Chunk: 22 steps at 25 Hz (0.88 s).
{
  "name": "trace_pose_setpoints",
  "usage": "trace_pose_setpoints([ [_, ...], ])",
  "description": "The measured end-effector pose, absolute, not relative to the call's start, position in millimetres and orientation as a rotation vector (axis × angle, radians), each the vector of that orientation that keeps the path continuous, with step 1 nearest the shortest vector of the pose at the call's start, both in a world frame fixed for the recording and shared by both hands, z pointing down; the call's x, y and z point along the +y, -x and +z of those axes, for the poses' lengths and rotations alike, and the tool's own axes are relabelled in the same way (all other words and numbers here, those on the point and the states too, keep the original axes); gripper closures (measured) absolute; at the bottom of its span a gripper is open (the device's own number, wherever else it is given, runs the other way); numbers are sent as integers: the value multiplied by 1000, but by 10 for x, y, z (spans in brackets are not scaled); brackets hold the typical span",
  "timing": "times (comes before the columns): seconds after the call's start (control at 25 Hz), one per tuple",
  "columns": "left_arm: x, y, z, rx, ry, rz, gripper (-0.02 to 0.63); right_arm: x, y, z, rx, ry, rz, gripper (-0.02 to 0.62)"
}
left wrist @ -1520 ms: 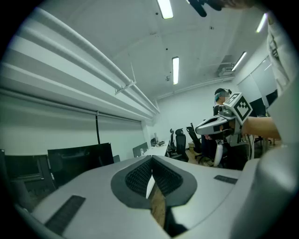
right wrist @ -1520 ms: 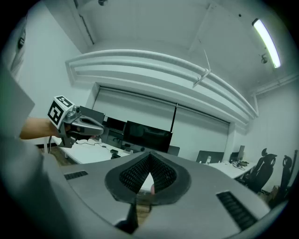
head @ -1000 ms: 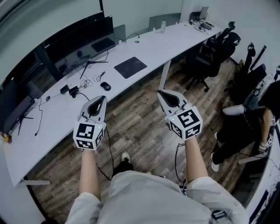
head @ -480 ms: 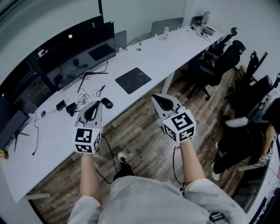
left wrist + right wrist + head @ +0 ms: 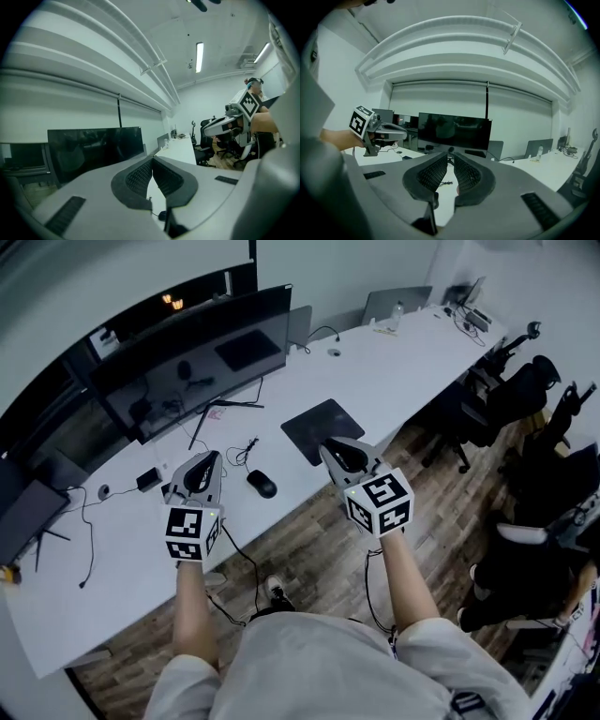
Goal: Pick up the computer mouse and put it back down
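The black computer mouse lies on the white surface, close to its front edge. A dark mouse pad lies just to its right. A big dark monitor stands near the back edge, and a thin cable runs from the mouse toward it.

Nothing is holding the mouse yet. In the head view it sits between the two grippers, and neither one touches it. The left gripper is over the surface to the left of the mouse. Its fingers are pressed together with nothing in them. The right gripper is by the front edge, near the mouse pad. Its fingers are opening. There is only a small gap between them so far, and nothing is in it.

I think this is the reaching step, so the task has hardly begun. Next, the right gripper likely needs to open much wider and go down to the mouse. One finger should go on each side of it. Then the fingers can close gently and lift, taking care not to pull hard on the cable
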<state>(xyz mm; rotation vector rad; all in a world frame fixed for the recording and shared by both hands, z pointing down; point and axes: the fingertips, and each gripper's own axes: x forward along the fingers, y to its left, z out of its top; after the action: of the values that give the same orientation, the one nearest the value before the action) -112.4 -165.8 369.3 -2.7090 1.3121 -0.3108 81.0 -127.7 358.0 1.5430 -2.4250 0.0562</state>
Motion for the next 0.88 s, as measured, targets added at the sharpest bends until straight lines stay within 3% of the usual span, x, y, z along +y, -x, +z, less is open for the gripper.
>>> trace_pose_setpoints([
  [0.4,-2366,1838,4373,1499,2746,-463,588,-2287,-116,4682,-2383,-1298,273,373],
  [0.88,-2445,2103,5304,1809,2764,-600,588,-2621,457,6629,-2192,-891,557,235],
])
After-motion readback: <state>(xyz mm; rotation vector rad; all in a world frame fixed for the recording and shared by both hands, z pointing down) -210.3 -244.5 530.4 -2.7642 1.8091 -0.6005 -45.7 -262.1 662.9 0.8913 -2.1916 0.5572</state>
